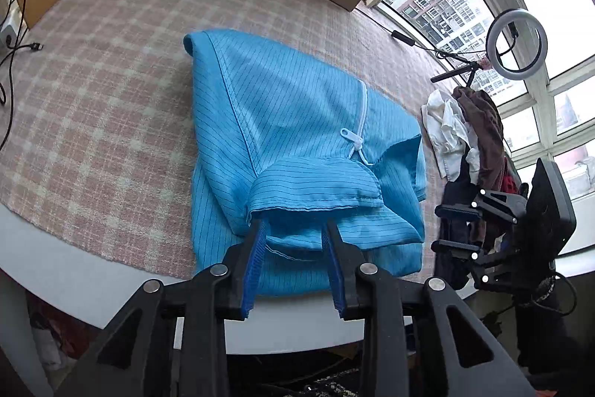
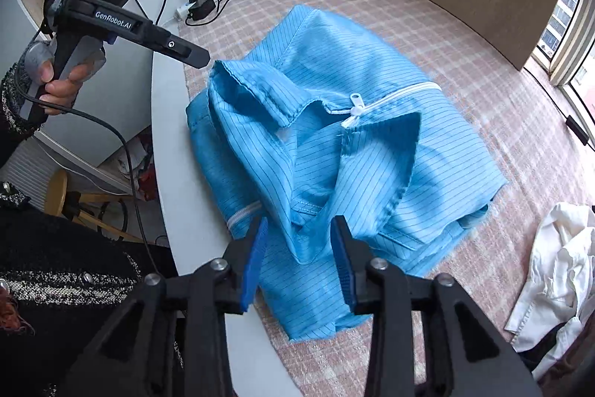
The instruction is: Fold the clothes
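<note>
I have the blue pinstriped jacket [image 1: 297, 121] lying folded into a rough block on the pink checked mat [image 1: 104, 92], near the table's white front edge [image 1: 74, 281]. Its white zipper [image 2: 386, 105] runs across the top layer, and the collar flaps stand up loosely on the near side.

My left gripper [image 1: 295, 229] hangs over the near edge of the bundle with its blue-padded fingers apart; the tips sit just under the collar flap, but the pads press on nothing. My right gripper [image 2: 299, 229] is likewise spread, fingers either side of a fold of the jacket's near corner, no cloth pinched between them.

From the right wrist view I see my left hand [image 2: 61, 80] wrapped round the other tool's grip, its black nose pointing at the raised collar edge [image 2: 238, 77].

To the right of the jacket lies a heap of other clothes, a white garment [image 2: 557, 266] and something dark brown [image 1: 483, 129]. A ring light [image 1: 517, 43] stands by the window, and a power strip with cables [image 2: 202, 4] sits at the mat's far left corner.
</note>
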Tool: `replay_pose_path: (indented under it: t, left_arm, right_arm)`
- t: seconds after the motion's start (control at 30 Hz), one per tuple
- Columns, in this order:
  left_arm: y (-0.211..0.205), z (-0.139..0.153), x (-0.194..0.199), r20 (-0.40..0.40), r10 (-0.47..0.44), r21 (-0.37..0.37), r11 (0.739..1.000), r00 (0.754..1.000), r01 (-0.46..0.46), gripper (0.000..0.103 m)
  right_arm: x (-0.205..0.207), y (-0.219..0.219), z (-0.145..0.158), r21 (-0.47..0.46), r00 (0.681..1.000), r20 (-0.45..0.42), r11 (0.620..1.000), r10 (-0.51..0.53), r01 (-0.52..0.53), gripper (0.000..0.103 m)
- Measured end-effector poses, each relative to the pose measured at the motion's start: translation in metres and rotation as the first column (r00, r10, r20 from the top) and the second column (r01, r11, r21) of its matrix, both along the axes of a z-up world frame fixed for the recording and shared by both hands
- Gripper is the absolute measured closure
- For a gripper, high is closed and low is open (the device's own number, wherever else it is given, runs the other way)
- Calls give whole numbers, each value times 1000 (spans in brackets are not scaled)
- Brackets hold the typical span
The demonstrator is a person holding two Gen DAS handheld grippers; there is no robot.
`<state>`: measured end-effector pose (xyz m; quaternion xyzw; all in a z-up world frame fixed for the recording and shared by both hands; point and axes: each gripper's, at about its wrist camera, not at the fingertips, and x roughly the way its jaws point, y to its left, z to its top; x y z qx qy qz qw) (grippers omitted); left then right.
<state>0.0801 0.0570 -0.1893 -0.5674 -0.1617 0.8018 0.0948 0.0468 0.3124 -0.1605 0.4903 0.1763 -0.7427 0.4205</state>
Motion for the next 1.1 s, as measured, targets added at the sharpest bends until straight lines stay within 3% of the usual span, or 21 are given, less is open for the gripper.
replay_pose_path:
  t: [0.07,0.13,0.2,0.3,0.43,0.5,0.6,0.67,0.73,0.8,0.9,0.97,1.1]
  left_arm:
    - [18,13,5,-44,-105,-126,987,993,99,53]
    - [28,15,4,-64,-184,-193,967,981,169,49]
    - [33,8,-5,-48,-233,-208,953,971,219,50]
    - [40,-7,-15,-7,-324,-237,920,946,313,50]
    - [49,-18,-20,25,-447,-377,824,894,423,50]
    - [48,-19,-29,21,-472,-442,786,881,432,50]
    - [43,-19,-41,6,-513,-431,773,859,465,50]
    - [42,-21,-42,23,-555,-449,737,832,505,50]
    - [38,-23,-37,34,-585,-461,710,810,532,51]
    - [30,-22,-31,29,-583,-424,728,812,539,51]
    - [14,-24,-25,16,-523,-306,809,852,502,51]
    - [6,-27,-22,2,-473,-202,863,881,463,52]
    - [-5,-42,-14,10,-366,-68,928,931,365,53]
  right_arm:
    - [0,10,9,-45,998,-3,997,-55,55,61]
    - [0,21,15,-97,991,1,986,-137,136,57]
    - [-4,25,14,-125,978,-6,970,-210,208,54]
    - [-3,21,9,-94,970,-35,967,-240,236,54]
    - [9,13,10,-37,964,-116,971,-239,237,54]
    - [6,10,8,-21,960,-118,967,-255,255,54]
    - [-10,14,0,21,942,-83,945,-324,327,54]
    - [-21,18,-3,22,934,-52,935,-353,355,55]
    - [-19,15,7,-8,944,-51,946,-325,325,63]
    - [-11,0,19,-6,969,-101,974,-225,226,65]
    - [1,-38,23,58,987,-156,998,-28,38,65]
    - [3,-66,14,110,981,-166,991,97,-79,65]
    - [0,-109,-7,225,945,-170,944,281,-240,65]
